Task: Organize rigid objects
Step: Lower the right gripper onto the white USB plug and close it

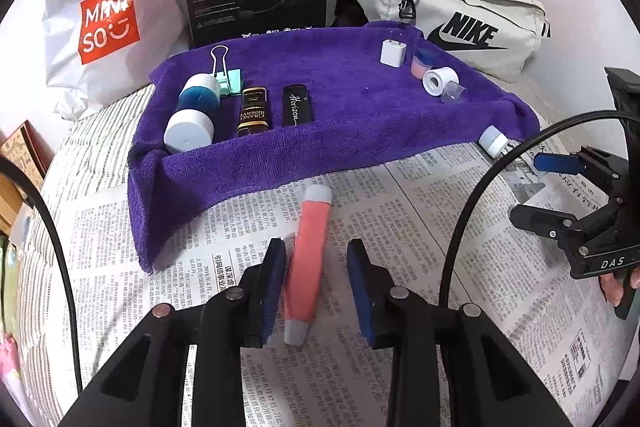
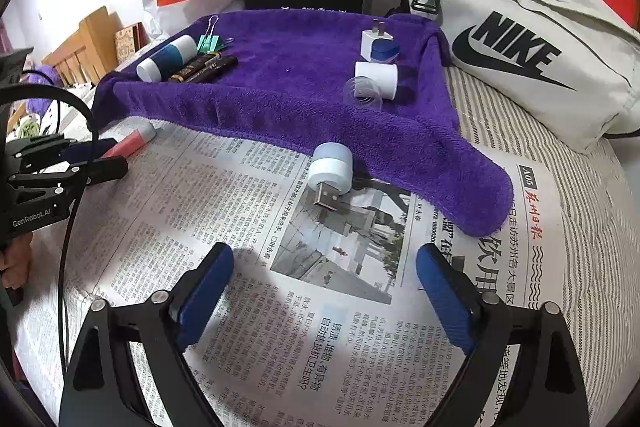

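Pink plastic tube with grey end caps (image 1: 307, 267) lies on the newspaper (image 1: 400, 211) just off the purple towel's (image 1: 328, 115) near edge, between the left gripper's (image 1: 316, 291) slightly parted, non-touching jaws. Rightward, a white USB night-light (image 2: 330, 169) lies ahead of the right gripper (image 2: 324, 299), jaws wide and empty.

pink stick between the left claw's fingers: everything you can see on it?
The pink stick is a slim tube with a coral-pink body and a pale grey cap at each end, smooth and plastic-looking. It lies flat on the newspaper, its far end pointing toward the purple towel and stopping just short of its front edge. It sits between the left claw fingers, with a visible gap on each side, so nothing grips it. The right wrist view shows only its far end.
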Demonstrator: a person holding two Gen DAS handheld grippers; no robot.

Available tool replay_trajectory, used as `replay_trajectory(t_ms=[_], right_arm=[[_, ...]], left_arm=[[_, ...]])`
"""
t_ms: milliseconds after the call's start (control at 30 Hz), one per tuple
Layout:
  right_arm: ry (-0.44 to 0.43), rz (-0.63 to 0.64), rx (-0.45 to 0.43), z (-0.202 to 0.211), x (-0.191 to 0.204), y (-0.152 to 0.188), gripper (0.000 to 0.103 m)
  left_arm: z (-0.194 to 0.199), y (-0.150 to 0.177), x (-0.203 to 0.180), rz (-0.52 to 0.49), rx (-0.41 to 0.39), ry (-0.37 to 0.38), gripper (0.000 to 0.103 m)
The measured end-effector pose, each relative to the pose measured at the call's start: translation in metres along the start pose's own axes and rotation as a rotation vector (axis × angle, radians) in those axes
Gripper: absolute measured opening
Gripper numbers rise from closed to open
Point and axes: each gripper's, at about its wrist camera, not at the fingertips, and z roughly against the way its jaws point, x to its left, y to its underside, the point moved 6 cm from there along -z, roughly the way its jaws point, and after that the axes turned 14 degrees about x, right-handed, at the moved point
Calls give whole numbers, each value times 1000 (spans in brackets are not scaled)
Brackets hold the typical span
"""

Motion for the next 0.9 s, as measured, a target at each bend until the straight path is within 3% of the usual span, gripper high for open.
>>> replay_trajectory(t_ms=[233,300,333,367,433,533,733,900], right_arm=[[6,-14,-4,2,-1,1,91],[3,-31,-10,4,-2,-2,72],[-7,-45,-14,6,-3,-4,56],[-21,-56,-10,7,-4,-6,50],[-71,-78,8,6,-4,-12,48],[-73,-67,-4,6,0,-21,47],[-4,-58,9,-5,1,-32,46],[35,-55,-10,-9,1,-40,38]], left_arm=[[1,0,4,19,-3,46,31],[1,-1,2,13,-1,32,31],[1,0,2,12,-2,32,31],[1,-1,2,13,-2,33,31],[1,0,2,13,-1,32,31],[1,0,0,7,0,16,31],[1,0,0,8,0,18,31],[0,-1,0,9,0,21,31]])
